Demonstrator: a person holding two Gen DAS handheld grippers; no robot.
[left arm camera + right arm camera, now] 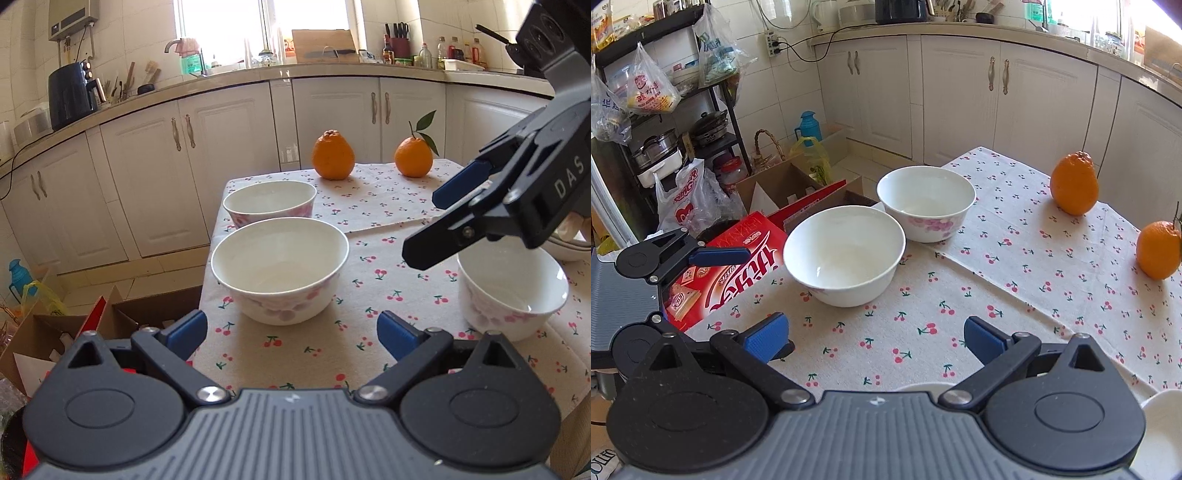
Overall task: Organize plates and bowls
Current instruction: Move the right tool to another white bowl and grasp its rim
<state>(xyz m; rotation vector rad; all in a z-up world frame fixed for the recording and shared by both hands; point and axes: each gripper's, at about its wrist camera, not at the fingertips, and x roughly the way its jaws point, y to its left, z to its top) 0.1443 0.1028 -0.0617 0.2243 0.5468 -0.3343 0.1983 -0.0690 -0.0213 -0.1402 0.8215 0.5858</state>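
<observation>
The nearer floral bowl (pixel 280 269), just before its twin (pixel 269 203), looks rigid, glazed, slippery and breakable, best pinched over its rim; left gripper (pixel 291 334) and right gripper (pixel 877 338) both gape empty.

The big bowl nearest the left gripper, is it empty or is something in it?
Empty. The big bowl stands upright, and its bare white inside shows down to the bottom in both views.

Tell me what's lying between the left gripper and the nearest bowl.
Nothing: only bare cherry-print tablecloth between the open left gripper and nearest bowl, in the left wrist view.
</observation>
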